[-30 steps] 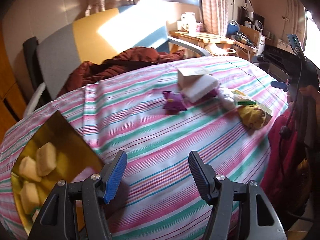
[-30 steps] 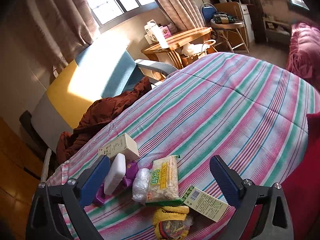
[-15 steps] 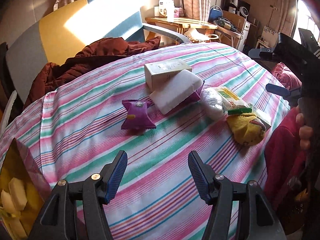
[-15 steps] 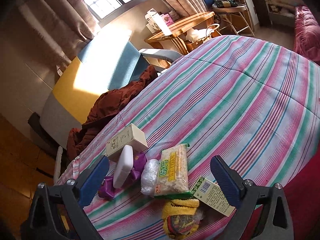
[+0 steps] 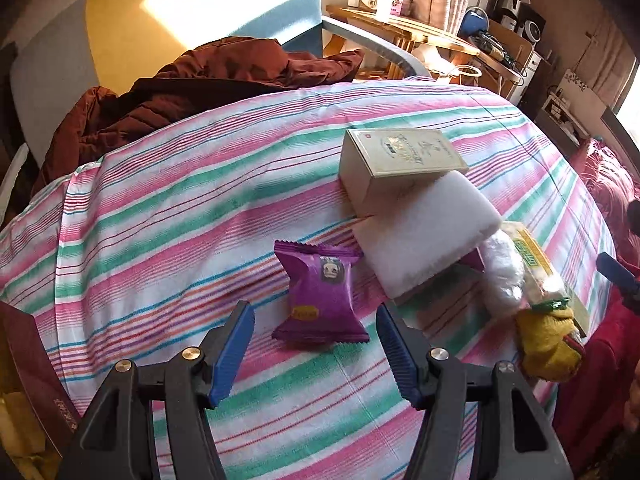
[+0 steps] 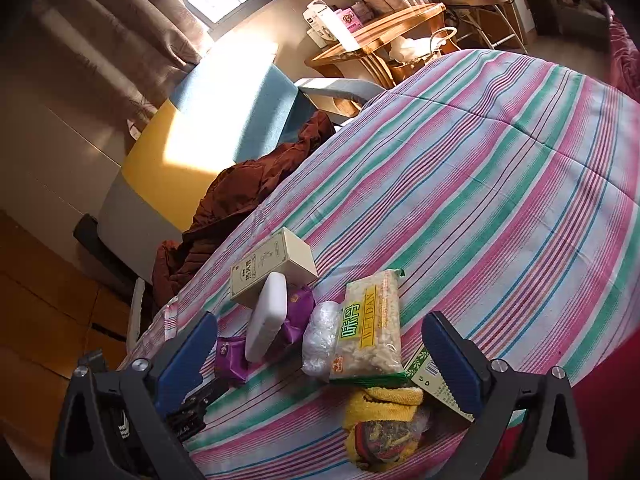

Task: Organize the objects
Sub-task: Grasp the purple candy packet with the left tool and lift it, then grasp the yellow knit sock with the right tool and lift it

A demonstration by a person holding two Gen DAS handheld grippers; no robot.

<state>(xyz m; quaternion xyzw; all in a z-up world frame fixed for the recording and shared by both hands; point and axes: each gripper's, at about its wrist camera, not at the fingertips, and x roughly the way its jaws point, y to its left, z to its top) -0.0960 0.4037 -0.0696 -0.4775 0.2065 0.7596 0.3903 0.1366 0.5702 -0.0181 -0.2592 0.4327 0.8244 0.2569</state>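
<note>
A purple snack packet (image 5: 320, 292) lies on the striped bedspread (image 5: 180, 200). My left gripper (image 5: 314, 316) hovers open over it, one blue finger on each side, and neither pad touches it. Behind the packet are a beige box (image 5: 400, 160), a white foam block (image 5: 428, 236), a clear bag (image 5: 504, 276), a snack pack (image 5: 536, 264) and a yellow cloth bundle (image 5: 548, 348). My right gripper (image 6: 320, 320) stands open and empty near the WEIDAN snack pack (image 6: 372, 324), the white block (image 6: 268, 320) and the yellow bundle (image 6: 380, 404).
A brown jacket (image 5: 208, 80) lies on a yellow and blue chair (image 5: 132, 20) behind the bed. A maroon box (image 5: 28, 368) with pale pieces sits at the lower left. A green-printed carton (image 6: 424, 368) lies by the right finger. A wooden table (image 6: 380, 32) stands beyond.
My left gripper has swung right and down, away from the box of pale pieces, and now straddles the purple packet. The right gripper has tilted down a little and stays in place.
</note>
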